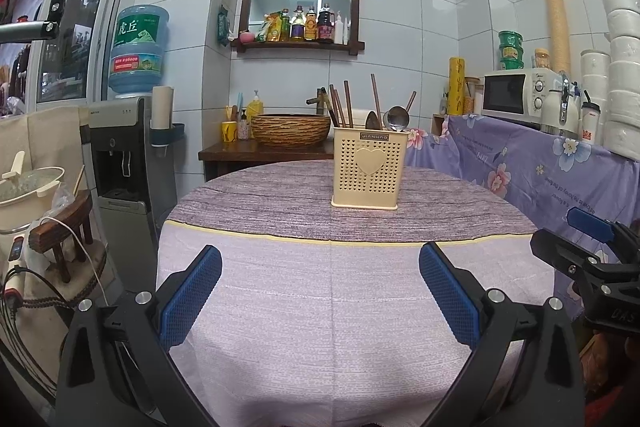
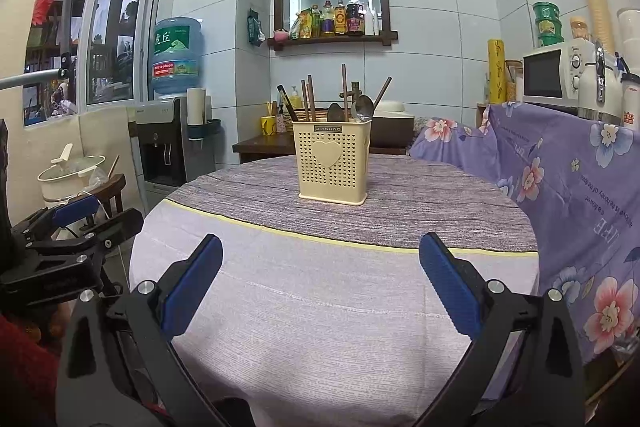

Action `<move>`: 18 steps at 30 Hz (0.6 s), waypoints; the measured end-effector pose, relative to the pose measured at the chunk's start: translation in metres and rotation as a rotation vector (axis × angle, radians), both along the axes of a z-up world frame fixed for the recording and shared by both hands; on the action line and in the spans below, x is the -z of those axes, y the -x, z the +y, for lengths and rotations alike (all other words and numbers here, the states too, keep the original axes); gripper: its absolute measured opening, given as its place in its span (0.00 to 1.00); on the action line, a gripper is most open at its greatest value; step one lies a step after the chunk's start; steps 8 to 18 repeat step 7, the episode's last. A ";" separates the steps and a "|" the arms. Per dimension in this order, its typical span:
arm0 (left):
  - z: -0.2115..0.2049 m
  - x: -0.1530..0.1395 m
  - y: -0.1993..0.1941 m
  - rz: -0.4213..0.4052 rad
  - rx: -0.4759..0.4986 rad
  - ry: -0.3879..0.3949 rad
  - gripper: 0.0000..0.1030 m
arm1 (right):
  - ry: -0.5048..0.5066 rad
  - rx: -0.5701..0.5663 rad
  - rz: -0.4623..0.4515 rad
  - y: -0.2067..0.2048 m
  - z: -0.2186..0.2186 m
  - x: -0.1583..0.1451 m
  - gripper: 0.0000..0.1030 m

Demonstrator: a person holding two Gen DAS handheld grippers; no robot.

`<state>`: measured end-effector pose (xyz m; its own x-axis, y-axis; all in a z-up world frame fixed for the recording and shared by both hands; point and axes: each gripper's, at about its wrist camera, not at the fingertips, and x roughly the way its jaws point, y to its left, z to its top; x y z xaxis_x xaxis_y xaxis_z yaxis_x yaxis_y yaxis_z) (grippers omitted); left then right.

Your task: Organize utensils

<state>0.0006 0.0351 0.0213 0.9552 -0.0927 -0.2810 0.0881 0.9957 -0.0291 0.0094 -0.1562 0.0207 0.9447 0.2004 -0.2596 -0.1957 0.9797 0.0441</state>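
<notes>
I've got both the left claw and right claw spread wide, holding nothing, over the round counter in its lilac-and-grey cloth. A cream perforated plastic utensil holder with chopsticks and spoons stands alone mid-counter, in a white-tiled kitchen.

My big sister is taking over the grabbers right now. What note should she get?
Left gripper: open, holding nothing, hovering at the near table edge.
Right gripper: open, holding nothing, beside it.
Utensil holder: upright on the far half of the round table.
Chopsticks and spoons already stand inside.
No loose utensils show on the cloth, so little seems left.
</notes>
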 end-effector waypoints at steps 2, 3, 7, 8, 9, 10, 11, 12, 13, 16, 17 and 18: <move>0.001 0.000 -0.001 0.005 -0.005 -0.004 0.95 | -0.001 0.002 0.001 0.000 0.000 0.000 0.94; 0.001 0.001 -0.001 0.008 -0.008 -0.005 0.95 | -0.001 0.002 0.003 0.000 0.000 0.000 0.94; 0.004 0.000 -0.003 0.014 -0.013 -0.004 0.95 | -0.002 0.004 0.011 -0.002 0.001 -0.001 0.94; 0.004 0.000 -0.003 0.014 -0.013 -0.004 0.95 | -0.002 0.004 0.011 -0.002 0.001 -0.001 0.94; 0.004 0.000 -0.003 0.014 -0.013 -0.004 0.95 | -0.002 0.004 0.011 -0.002 0.001 -0.001 0.94; 0.004 0.000 -0.003 0.014 -0.013 -0.004 0.95 | -0.002 0.004 0.011 -0.002 0.001 -0.001 0.94; 0.004 0.000 -0.003 0.014 -0.013 -0.004 0.95 | -0.002 0.004 0.011 -0.002 0.001 -0.001 0.94; 0.004 0.000 -0.003 0.014 -0.013 -0.004 0.95 | -0.002 0.004 0.011 -0.002 0.001 -0.001 0.94; 0.004 0.000 -0.003 0.014 -0.013 -0.004 0.95 | -0.002 0.004 0.011 -0.002 0.001 -0.001 0.94; 0.004 0.000 -0.003 0.014 -0.013 -0.004 0.95 | -0.002 0.004 0.011 -0.002 0.001 -0.001 0.94; 0.004 0.000 -0.003 0.014 -0.013 -0.004 0.95 | -0.002 0.004 0.011 -0.002 0.001 -0.001 0.94; 0.004 0.000 -0.003 0.014 -0.013 -0.004 0.95 | -0.002 0.004 0.011 -0.002 0.001 -0.001 0.94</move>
